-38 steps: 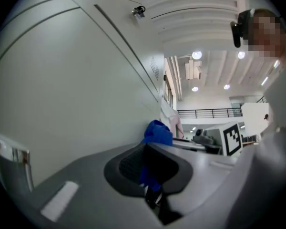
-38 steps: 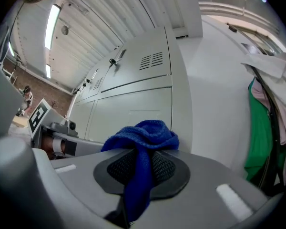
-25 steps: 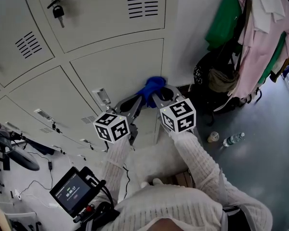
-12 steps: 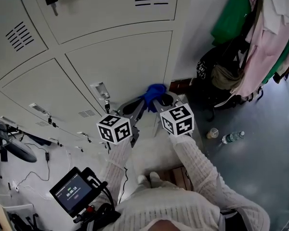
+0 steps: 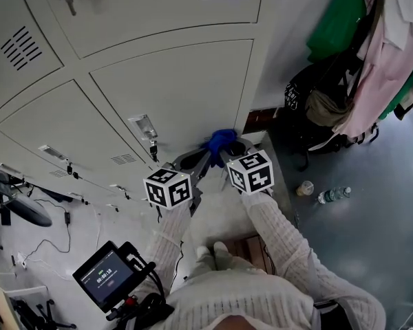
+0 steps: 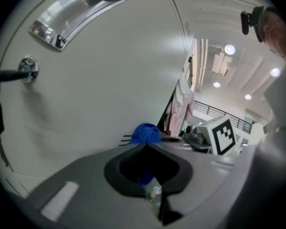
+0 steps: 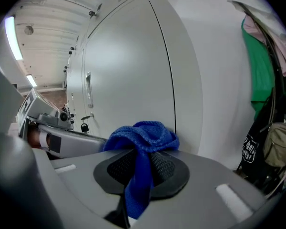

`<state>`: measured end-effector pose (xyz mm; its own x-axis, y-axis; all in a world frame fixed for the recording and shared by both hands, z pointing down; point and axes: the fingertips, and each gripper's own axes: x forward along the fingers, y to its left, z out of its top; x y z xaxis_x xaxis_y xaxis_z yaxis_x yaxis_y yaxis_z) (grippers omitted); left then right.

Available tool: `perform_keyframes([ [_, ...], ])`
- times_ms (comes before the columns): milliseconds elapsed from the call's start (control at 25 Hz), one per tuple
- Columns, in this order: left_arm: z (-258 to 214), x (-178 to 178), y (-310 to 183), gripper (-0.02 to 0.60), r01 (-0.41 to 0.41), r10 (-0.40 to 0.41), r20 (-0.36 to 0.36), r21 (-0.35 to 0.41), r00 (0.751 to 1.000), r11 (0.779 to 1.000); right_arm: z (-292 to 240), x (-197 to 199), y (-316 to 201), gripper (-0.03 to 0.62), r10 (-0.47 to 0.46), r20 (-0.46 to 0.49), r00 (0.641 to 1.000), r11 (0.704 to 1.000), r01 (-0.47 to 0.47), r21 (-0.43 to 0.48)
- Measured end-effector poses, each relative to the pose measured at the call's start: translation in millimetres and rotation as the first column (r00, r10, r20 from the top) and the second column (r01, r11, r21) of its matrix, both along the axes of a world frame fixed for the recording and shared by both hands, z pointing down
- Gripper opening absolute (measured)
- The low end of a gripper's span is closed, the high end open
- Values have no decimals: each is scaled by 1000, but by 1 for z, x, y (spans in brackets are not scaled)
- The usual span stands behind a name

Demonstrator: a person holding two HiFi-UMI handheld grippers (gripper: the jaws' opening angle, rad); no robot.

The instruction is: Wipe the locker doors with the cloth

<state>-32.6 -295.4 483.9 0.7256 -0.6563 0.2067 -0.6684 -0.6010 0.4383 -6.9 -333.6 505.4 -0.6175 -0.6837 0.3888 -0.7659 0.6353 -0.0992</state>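
Observation:
A crumpled blue cloth [image 5: 219,141] is pressed against the lower right corner of a pale grey locker door [image 5: 179,88]. Both grippers meet on it. My right gripper [image 5: 227,150] is shut on the cloth [image 7: 143,137], which bunches over its tips and hangs down between the pads. My left gripper [image 5: 205,158] comes in from the left, its jaws closed with the cloth [image 6: 145,133] at their tips and a strip of blue showing between the pads. The door face [image 6: 100,80] fills the left gripper view; in the right gripper view the door [image 7: 128,70] stands just behind the cloth.
A metal latch [image 5: 144,126] with a small padlock [image 5: 153,150] sits left of the cloth. Hanging clothes [image 5: 385,47], a green garment [image 5: 337,19] and a dark bag [image 5: 310,88] crowd the right. A bottle [image 5: 334,196] and a cup [image 5: 304,188] lie on the floor. A screen device [image 5: 107,275] is at bottom left.
Both grippers and the cloth have slid a little down the lower locker door toward its bottom right corner. The hold on the cloth is unchanged.

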Motion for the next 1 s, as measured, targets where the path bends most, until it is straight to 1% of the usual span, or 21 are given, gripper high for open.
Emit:
perform_keyframes([
  [200,11,-4,-3,0,31,-32,-15,-26,999,999,16,-2,-2,58,-2,-25,1000,1000,1,-30],
  [360,19,-3,-3,0,32,-32,-3,-42,999,999,28,-3,0,58,-1,-38,999,998,-1,-60],
  [480,22,-2,-4,0,33,-33,4,-50,999,998,33,-2,0,58,-5,-60,998,998,1,-60],
  [600,23,1,-5,0,21,-20,22,-43,1000,999,34,-2,0,58,-7,-75,997,998,3,-56],
  [720,21,2,-6,0,25,-25,6,-46,1000,999,33,-1,1,58,-3,-76,997,998,-2,-60],
  [880,14,6,-4,0,12,-12,11,-25,1000,1000,29,3,6,58,9,-60,998,998,-12,-57],
  [1000,7,7,0,0,1,-1,9,-11,1000,1000,21,4,11,58,3,-46,999,999,-5,-37],
])
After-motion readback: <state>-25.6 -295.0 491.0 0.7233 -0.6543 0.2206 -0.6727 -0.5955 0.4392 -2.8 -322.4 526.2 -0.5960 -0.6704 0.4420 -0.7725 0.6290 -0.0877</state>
